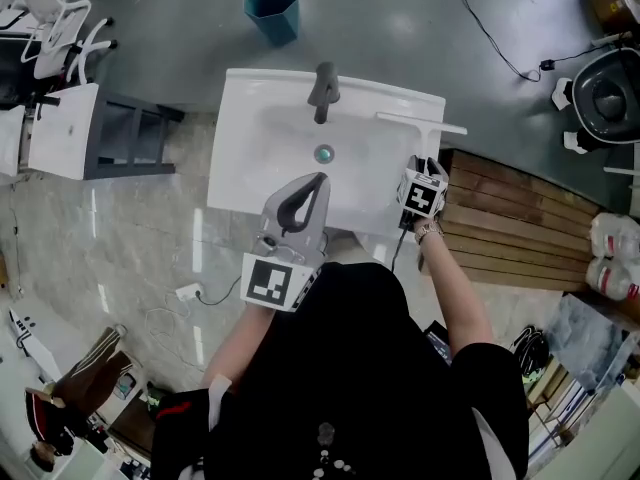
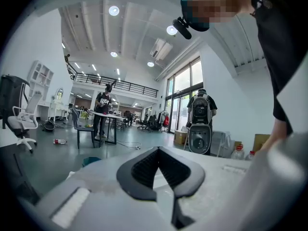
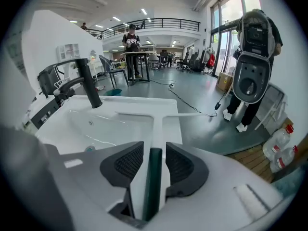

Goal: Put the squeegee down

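The white T-shaped squeegee (image 1: 420,121) lies along the right rim of the white sink (image 1: 240,168), its blade (image 3: 163,114) at the far end. Its dark green handle end (image 3: 153,186) runs back between the jaws of my right gripper (image 1: 425,163) (image 3: 155,150). Those jaws stand open, with a thin gap showing on each side of the handle. My left gripper (image 1: 320,180) (image 2: 158,150) hovers over the sink's front edge, pointing nearly level. Its tips meet and nothing is between them.
A dark faucet (image 1: 323,90) stands at the back of the basin, above the drain (image 1: 323,153). A teal bin (image 1: 272,8) sits on the floor beyond. Wooden decking (image 1: 520,228) lies to the right, a white cabinet (image 1: 65,133) to the left.
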Demonstrator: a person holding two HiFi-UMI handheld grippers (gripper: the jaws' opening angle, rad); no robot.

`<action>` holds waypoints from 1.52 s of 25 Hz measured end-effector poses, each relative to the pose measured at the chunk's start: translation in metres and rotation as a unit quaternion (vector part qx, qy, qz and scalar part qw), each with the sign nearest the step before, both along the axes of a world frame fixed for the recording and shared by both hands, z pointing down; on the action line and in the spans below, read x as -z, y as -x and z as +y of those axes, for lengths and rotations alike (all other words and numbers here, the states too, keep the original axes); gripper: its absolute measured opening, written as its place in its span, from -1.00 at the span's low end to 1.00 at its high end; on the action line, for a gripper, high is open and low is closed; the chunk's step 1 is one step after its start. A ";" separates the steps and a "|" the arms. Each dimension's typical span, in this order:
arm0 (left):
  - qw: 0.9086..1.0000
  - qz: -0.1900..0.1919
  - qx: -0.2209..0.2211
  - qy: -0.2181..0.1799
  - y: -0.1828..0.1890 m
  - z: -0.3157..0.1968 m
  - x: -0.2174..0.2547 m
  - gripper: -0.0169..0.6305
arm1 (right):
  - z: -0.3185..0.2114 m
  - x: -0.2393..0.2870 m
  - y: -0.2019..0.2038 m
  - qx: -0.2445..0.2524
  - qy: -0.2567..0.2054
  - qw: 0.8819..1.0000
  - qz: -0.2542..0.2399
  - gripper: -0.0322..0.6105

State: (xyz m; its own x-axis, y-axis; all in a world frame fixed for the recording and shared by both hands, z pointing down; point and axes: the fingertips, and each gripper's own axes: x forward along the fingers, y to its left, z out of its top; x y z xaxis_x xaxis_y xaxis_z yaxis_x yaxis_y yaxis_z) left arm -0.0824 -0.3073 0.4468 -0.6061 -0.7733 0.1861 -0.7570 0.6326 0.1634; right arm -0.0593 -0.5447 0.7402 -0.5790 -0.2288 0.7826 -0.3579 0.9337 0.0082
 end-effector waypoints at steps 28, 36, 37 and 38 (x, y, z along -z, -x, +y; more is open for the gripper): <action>0.987 -0.002 -0.157 -0.046 0.016 0.047 0.001 -0.94 | 0.119 0.145 -0.004 -0.034 -0.016 0.990 -0.139 -0.89; 0.983 -0.001 -0.175 -0.055 0.019 0.089 0.001 -0.94 | 0.192 0.187 0.005 -0.018 -0.006 0.980 -0.198 -0.89; 0.983 -0.002 -0.175 -0.055 0.020 0.095 0.002 -0.94 | 0.201 0.194 0.007 -0.015 -0.005 0.978 -0.206 -0.89; 0.983 -0.003 -0.175 -0.056 0.021 0.101 0.002 -0.94 | 0.210 0.202 0.009 -0.012 -0.006 0.977 -0.214 -0.89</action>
